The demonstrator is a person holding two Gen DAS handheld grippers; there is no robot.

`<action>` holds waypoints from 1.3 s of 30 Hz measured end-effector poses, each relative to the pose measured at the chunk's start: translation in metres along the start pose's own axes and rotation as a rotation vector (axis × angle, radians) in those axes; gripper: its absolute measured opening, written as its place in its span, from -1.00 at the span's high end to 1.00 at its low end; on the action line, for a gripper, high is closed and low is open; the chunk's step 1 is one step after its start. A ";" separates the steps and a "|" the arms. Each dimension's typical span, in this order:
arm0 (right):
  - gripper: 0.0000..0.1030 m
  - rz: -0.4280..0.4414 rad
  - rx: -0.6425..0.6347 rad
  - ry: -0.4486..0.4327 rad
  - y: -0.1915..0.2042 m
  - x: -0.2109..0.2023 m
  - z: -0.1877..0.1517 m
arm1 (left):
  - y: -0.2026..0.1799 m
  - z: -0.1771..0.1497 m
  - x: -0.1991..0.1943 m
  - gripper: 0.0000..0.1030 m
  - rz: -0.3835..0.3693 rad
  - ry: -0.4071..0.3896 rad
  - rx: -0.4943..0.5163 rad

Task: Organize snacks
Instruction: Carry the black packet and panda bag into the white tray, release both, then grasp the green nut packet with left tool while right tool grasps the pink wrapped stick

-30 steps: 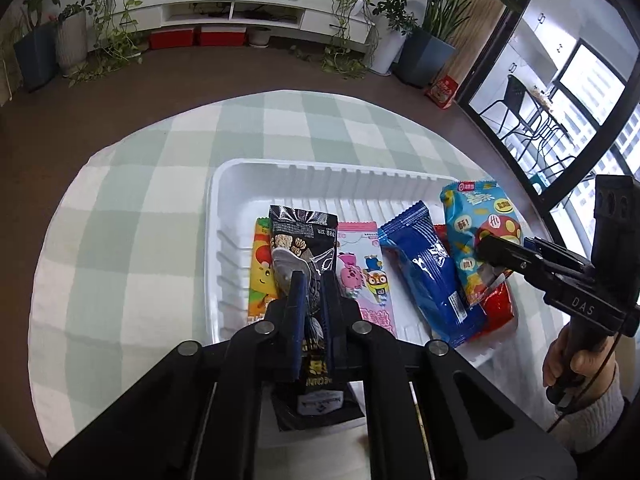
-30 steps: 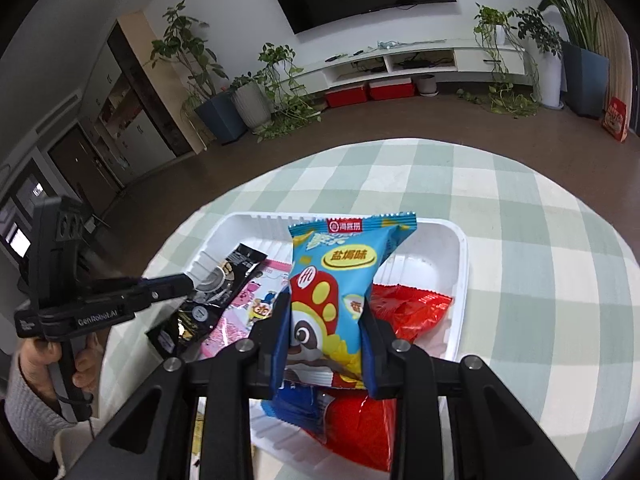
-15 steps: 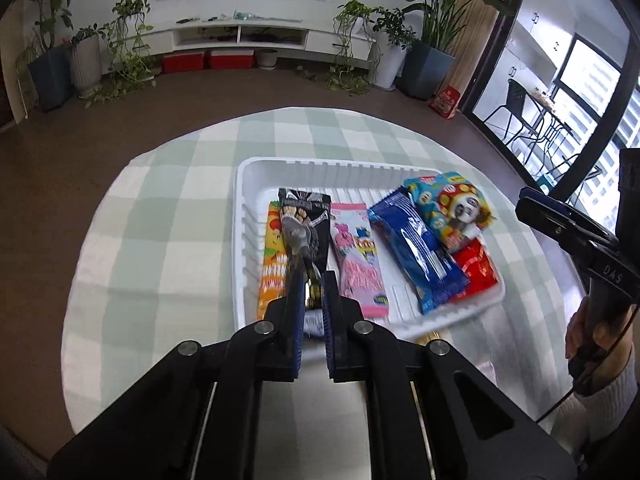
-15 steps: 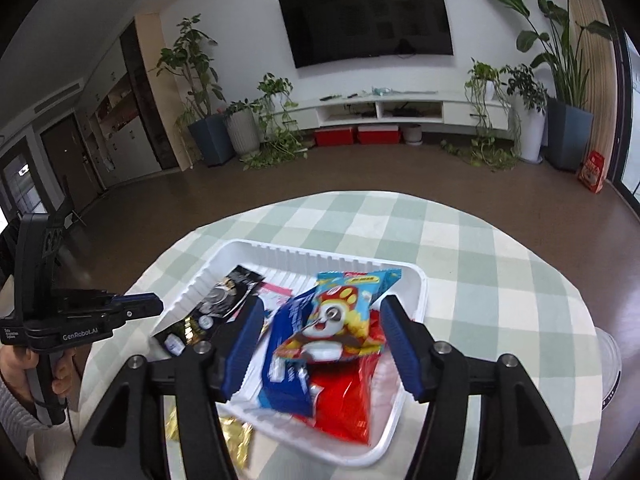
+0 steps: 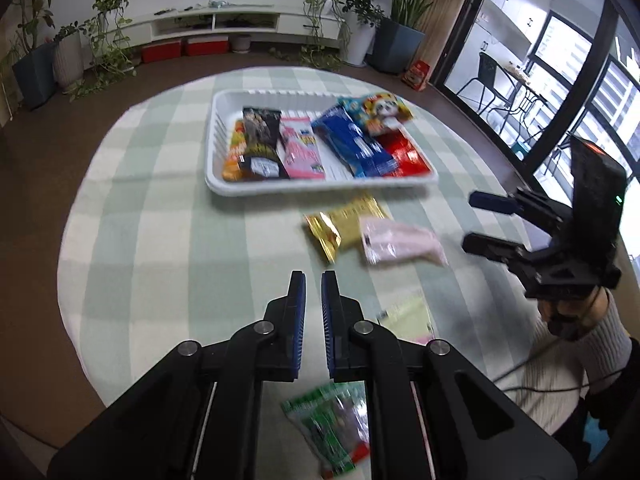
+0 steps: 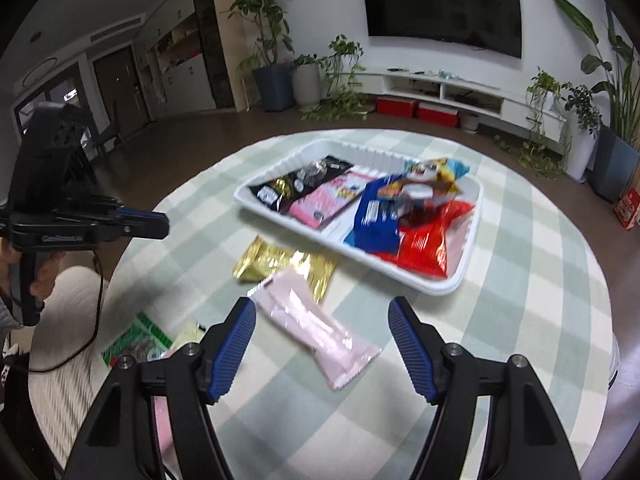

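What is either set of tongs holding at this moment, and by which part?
Nothing. The left tongs are shut and empty; the right tongs are opening, empty, above the pink packet.

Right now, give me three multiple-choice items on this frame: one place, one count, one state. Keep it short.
1. Where does the pale pink packet lie?
A. in the white tray
B. on the tablecloth, overlapping the gold packet
C. between the left gripper's pads

2. How many packets lie in the white tray?
A. three
B. six
C. nine

3. How do the grippers stand?
A. left shut, right opening
B. both shut on packets
C. left wide open, right shut

Answers:
1 B: it lies outside the tray on the tablecloth, its end over the gold packet.
2 B: orange, black, pink, blue, clown-print and red packets show there.
3 A: the left gripper has its pads nearly together and empty; the right gripper has its jaws spreading, holding nothing.
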State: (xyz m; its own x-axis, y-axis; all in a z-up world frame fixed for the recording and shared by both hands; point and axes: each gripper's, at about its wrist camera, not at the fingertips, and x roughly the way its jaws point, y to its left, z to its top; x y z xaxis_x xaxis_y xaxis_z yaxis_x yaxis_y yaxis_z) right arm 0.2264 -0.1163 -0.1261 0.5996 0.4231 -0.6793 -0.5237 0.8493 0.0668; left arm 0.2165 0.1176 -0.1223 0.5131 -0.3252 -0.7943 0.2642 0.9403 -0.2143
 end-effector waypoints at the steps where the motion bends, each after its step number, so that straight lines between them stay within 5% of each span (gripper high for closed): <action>1: -0.40 0.006 -0.005 0.009 -0.001 0.002 -0.004 | -0.002 -0.008 -0.001 0.86 -0.009 0.010 -0.005; 10: -0.40 0.024 -0.098 0.096 0.005 0.024 -0.015 | -0.010 -0.058 -0.010 0.86 -0.048 0.083 -0.049; 26: -0.40 -0.004 -0.323 0.237 0.026 0.052 -0.025 | -0.018 -0.093 0.001 0.86 -0.043 0.195 -0.054; 39: -0.48 0.000 -0.304 0.209 0.023 0.066 -0.017 | -0.038 -0.092 0.011 0.85 -0.014 0.210 -0.024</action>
State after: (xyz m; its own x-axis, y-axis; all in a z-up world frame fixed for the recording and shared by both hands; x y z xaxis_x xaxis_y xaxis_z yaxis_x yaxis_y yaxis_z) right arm 0.2438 -0.0742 -0.1822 0.4792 0.3228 -0.8162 -0.6987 0.7031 -0.1322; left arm 0.1370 0.0876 -0.1758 0.3275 -0.3127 -0.8916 0.2492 0.9388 -0.2377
